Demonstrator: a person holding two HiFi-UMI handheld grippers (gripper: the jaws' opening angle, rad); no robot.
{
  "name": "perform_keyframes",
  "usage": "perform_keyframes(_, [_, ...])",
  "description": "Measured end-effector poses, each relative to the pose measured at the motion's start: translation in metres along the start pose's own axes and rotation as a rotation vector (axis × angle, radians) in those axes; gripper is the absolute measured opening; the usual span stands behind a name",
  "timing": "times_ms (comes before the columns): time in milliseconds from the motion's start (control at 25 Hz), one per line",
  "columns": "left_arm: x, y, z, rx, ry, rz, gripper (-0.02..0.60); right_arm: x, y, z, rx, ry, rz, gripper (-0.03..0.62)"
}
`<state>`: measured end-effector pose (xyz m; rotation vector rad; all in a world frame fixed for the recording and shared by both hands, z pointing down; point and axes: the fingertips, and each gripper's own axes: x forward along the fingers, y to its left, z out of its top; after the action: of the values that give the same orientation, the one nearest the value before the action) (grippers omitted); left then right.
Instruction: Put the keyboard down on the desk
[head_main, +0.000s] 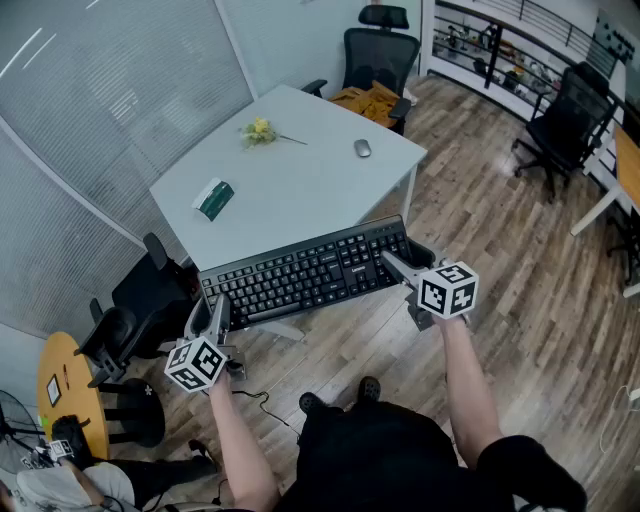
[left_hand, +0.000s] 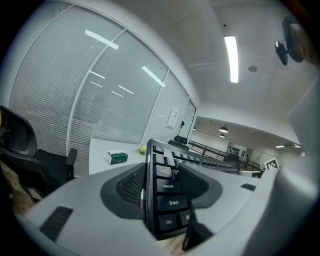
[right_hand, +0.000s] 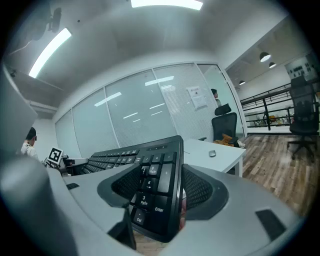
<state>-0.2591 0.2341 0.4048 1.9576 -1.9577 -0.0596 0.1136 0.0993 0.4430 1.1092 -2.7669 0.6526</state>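
A black full-size keyboard (head_main: 310, 270) hangs in the air at the near edge of the white desk (head_main: 290, 185), partly over the wooden floor. My left gripper (head_main: 212, 312) is shut on its left end. My right gripper (head_main: 400, 262) is shut on its right end. In the left gripper view the keyboard (left_hand: 167, 192) stands edge-on between the jaws of the left gripper (left_hand: 162, 190), Ctrl and Shift keys nearest. In the right gripper view its number-pad end (right_hand: 155, 195) sits clamped in the right gripper (right_hand: 157, 192).
On the desk lie a grey mouse (head_main: 362, 148), a green box (head_main: 214, 198) and yellow flowers (head_main: 259, 131). Black office chairs stand behind the desk (head_main: 380, 55), at its left (head_main: 140, 310) and at the far right (head_main: 565, 125). A round wooden table (head_main: 65, 390) is at the lower left.
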Motion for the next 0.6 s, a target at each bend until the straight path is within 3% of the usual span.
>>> perform_keyframes(600, [-0.020,-0.001,-0.016,-0.012,0.018,0.007,0.208,-0.015,0.009,-0.013,-0.004,0.022,-0.009,0.275])
